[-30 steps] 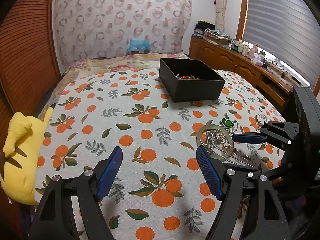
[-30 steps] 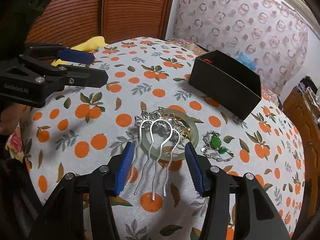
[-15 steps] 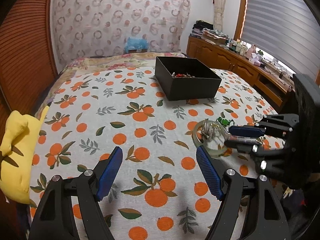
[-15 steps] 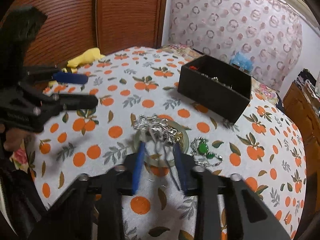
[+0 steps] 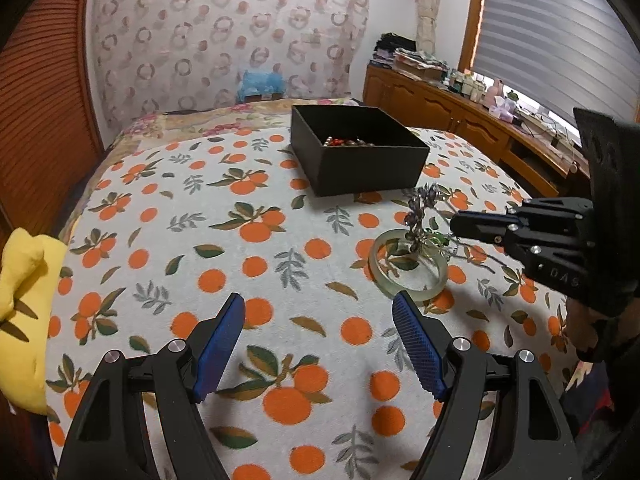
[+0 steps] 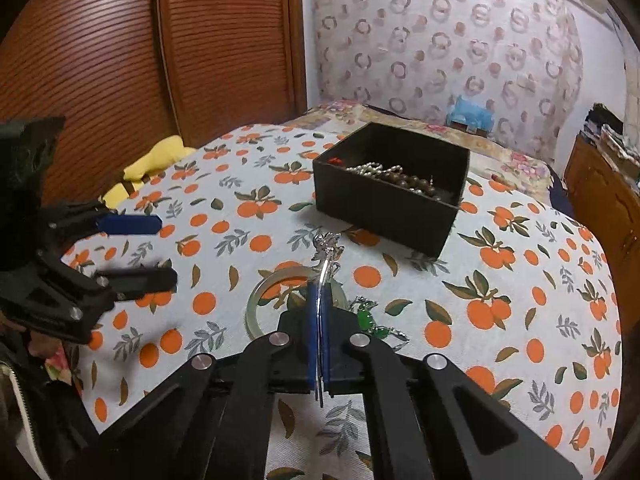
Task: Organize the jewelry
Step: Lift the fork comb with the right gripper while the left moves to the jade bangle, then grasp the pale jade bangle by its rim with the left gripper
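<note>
My right gripper (image 6: pixel 319 300) is shut on a silver hair comb (image 6: pixel 327 254) and holds it edge-on above the bedspread; it also shows in the left wrist view (image 5: pixel 420 218), lifted over a pale jade bangle (image 5: pixel 408 266). The bangle (image 6: pixel 260 300) lies flat, with a green-stone chain (image 6: pixel 370 320) beside it. A black box (image 5: pixel 360 156) with beads and pearls inside (image 6: pixel 400 178) stands farther back. My left gripper (image 5: pixel 318 344) is open and empty, low over the cloth in front of the bangle.
An orange-print cloth (image 5: pixel 240 240) covers the bed. A yellow plush (image 5: pixel 20 312) lies at the left edge. A wooden cabinet with clutter (image 5: pixel 460 100) runs along the right wall. A wooden shutter door (image 6: pixel 160 60) is on the left.
My right gripper closed on the hair comb and lifted it off the bangle, turning it edge-on. My left gripper stayed open and drew back a little.
</note>
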